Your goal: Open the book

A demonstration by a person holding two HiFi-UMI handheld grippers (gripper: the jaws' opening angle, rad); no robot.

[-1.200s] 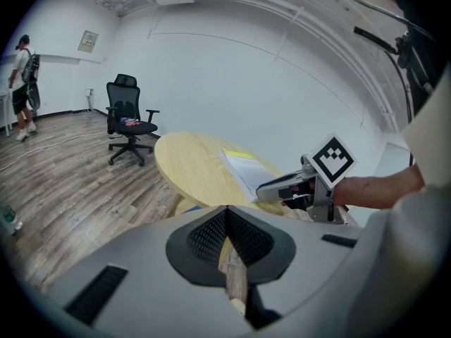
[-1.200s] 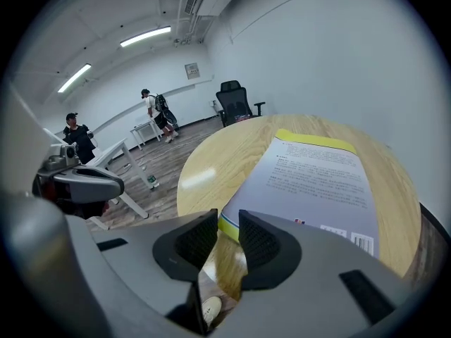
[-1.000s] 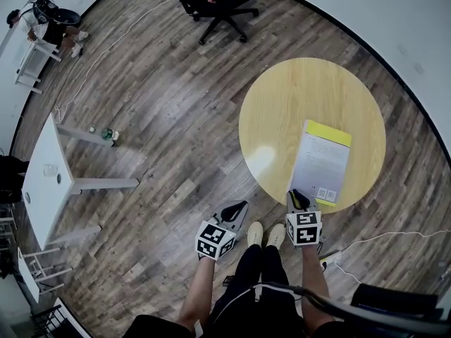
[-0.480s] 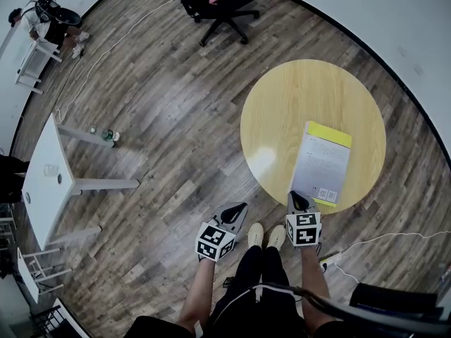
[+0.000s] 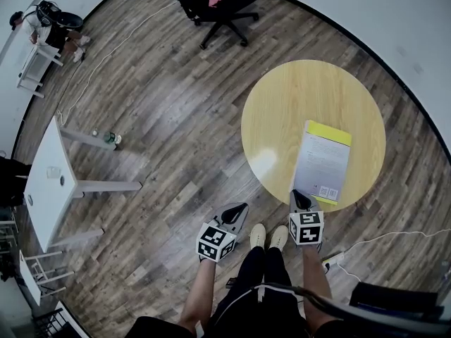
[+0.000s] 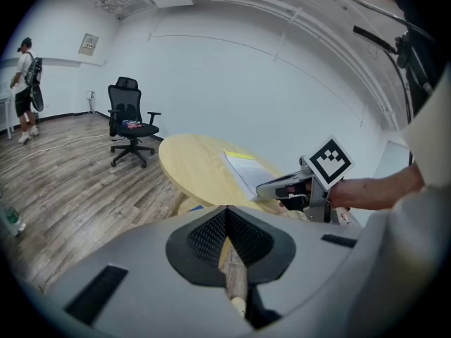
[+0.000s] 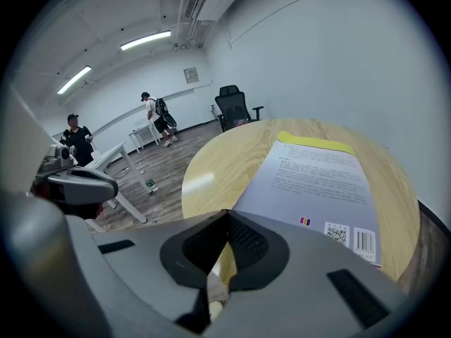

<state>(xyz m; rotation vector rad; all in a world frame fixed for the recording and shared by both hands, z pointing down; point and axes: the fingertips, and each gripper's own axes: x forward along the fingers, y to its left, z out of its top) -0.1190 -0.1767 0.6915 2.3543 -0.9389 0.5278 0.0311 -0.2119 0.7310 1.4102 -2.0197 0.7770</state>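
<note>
1. the closed book lies on the round table, right of centre.
2. the right gripper, at its lower edge, has just been closing its jaws on nothing, likely to pry the cover.
3. the left gripper waits lower centre, jaws together, empty.

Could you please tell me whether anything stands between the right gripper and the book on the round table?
Nothing visible does. The right gripper, whose jaws have just closed on nothing, sits at the near corner of the closed pale book with a yellow strip, lying on the round yellow wooden table.
</note>
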